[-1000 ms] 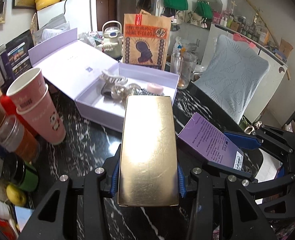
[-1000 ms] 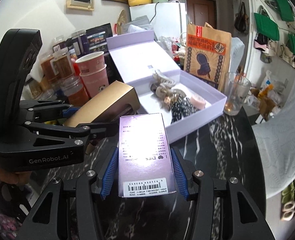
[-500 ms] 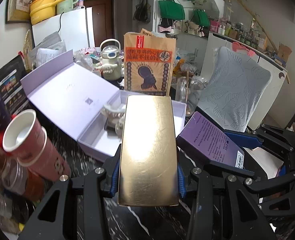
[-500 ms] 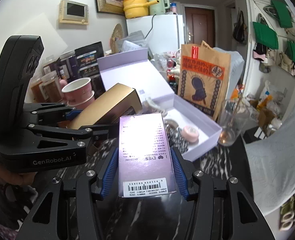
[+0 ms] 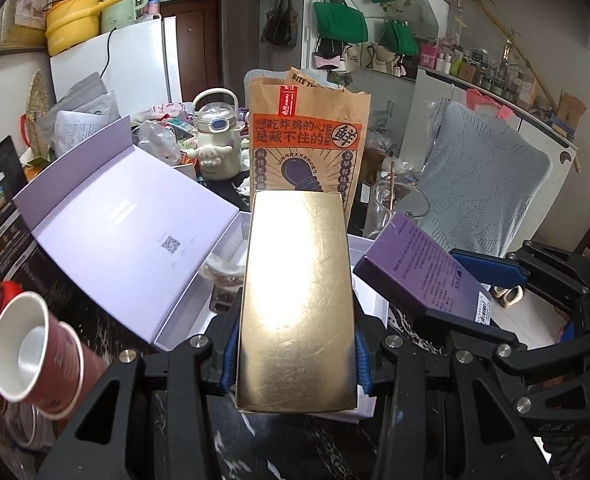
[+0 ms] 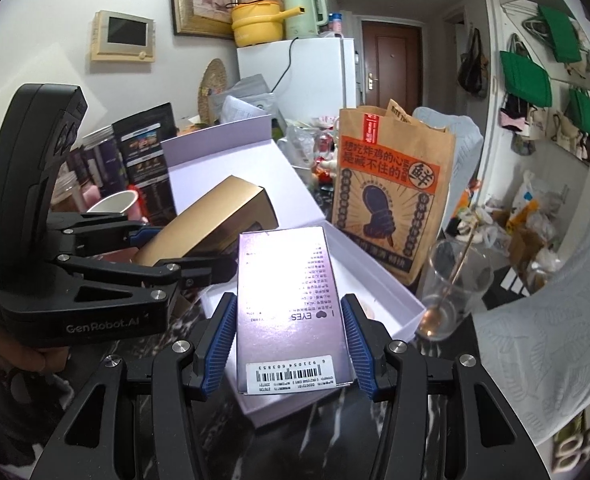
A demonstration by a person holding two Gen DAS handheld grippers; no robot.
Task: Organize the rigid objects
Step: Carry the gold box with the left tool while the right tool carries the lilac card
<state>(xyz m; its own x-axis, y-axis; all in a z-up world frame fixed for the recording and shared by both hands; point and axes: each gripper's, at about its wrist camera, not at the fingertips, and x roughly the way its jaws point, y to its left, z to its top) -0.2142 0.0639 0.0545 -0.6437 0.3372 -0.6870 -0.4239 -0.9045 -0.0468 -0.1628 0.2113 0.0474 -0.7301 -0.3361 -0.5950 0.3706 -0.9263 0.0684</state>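
My left gripper [image 5: 295, 348] is shut on a gold box [image 5: 295, 300], which lies lengthwise between the blue pads. Beside it on the right, my right gripper [image 6: 289, 348] is shut on a purple box [image 6: 291, 304] with a barcode label at its near end. Both boxes hang over the near side of an open lilac gift box [image 6: 375, 276], whose lid [image 5: 127, 232] lies back to the left. Small items [image 5: 223, 268] lie in its tray, mostly hidden by the held boxes. The left gripper [image 6: 171, 252] with the gold box [image 6: 211, 220] appears left in the right wrist view.
A brown paper bag [image 5: 307, 148] stands right behind the tray. A glass with a stick [image 6: 451, 292] is to its right. Stacked pink paper cups [image 5: 35, 360] and jars crowd the left. A kettle-shaped pot [image 5: 215, 140] and clutter fill the back; a grey-covered chair [image 5: 487, 184] stands on the right.
Both grippers have moved forward and up, side by side, each keeping its box. The lilac tray now lies under the boxes, and the paper bag looks closer.
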